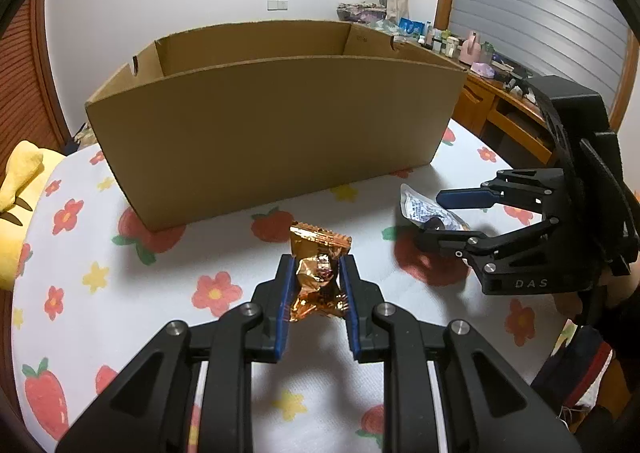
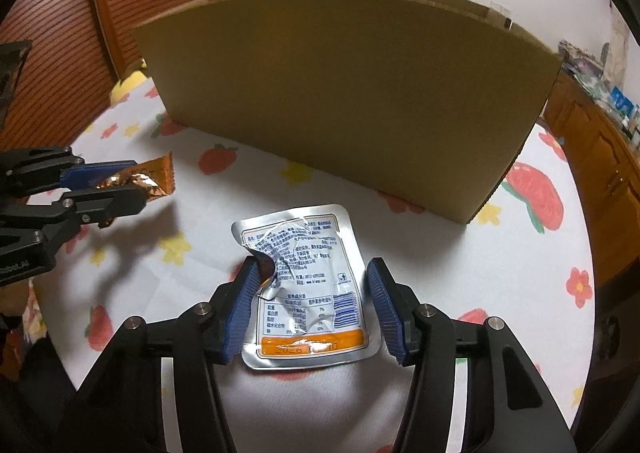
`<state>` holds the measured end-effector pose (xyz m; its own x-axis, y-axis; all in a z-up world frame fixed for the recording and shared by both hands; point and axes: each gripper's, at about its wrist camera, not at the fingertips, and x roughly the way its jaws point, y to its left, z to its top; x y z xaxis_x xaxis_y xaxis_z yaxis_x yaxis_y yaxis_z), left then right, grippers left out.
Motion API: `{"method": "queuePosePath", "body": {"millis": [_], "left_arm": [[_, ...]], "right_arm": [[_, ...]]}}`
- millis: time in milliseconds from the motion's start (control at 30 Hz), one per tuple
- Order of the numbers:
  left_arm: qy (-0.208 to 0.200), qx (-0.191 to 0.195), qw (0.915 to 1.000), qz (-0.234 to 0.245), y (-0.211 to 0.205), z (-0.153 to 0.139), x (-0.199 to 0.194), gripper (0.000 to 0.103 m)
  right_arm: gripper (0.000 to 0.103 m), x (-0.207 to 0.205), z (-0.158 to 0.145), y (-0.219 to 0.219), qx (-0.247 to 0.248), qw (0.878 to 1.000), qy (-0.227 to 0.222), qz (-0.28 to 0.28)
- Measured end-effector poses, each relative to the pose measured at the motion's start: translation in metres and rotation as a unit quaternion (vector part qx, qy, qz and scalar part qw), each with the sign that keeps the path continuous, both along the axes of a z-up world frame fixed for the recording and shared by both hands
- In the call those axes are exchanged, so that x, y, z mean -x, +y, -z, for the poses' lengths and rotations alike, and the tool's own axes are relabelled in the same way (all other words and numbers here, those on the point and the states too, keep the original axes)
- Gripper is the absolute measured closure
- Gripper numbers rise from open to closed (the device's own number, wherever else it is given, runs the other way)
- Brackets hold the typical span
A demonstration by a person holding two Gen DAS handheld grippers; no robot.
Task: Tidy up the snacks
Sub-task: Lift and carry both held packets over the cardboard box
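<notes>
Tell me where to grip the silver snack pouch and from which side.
Grip the silver pouch across its two long side edges, coming from above at the near, orange-banded end. It lies flat on the tablecloth, and the right gripper already straddles it; the left edge is crumpled, giving the pad purchase.

We see two alike grippers: the left gripper (image 1: pixel 316 273) and the right gripper (image 2: pixel 314 285). Each is matte black plastic, with angular linkage arms joined by round silver screws. The fingers (image 1: pixel 285 305) carry ribbed blue pads. On the right gripper's body, white letters read "DAS". The left gripper's body bears a partly cut-off white marking.
</notes>
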<state>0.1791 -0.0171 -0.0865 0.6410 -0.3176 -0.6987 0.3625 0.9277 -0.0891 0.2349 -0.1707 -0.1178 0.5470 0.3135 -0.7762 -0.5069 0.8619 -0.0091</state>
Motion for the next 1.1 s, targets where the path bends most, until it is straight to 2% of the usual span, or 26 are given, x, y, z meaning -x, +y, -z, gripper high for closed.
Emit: {"method": "queuePosePath", "body": {"millis": [233, 633, 900, 1100], "left_arm": [[-0.024, 0.006, 0.9997, 0.0, 0.004, -0.022, 0.002, 0.082], [-0.083, 0.013, 0.9965, -0.005, 0.018, -0.078, -0.006, 0.082], [-0.104, 0.008, 0.9944, -0.017, 0.028, -0.102, -0.03, 0.082], [-0.104, 0.0, 0.9942, -0.027, 0.036, -0.105, -0.053, 0.082]], "right_arm": [[0.047, 0.012, -0.027, 0.002, -0.014, 0.999, -0.028, -0.009], [0.047, 0.021, -0.098, 0.009, -0.042, 0.994, -0.1, -0.026], [0.047, -0.013, -0.127, 0.015, -0.053, 0.99, -0.13, -0.018], [0.046, -0.045, -0.127, 0.016, -0.056, 0.99, -0.131, -0.006]]}}
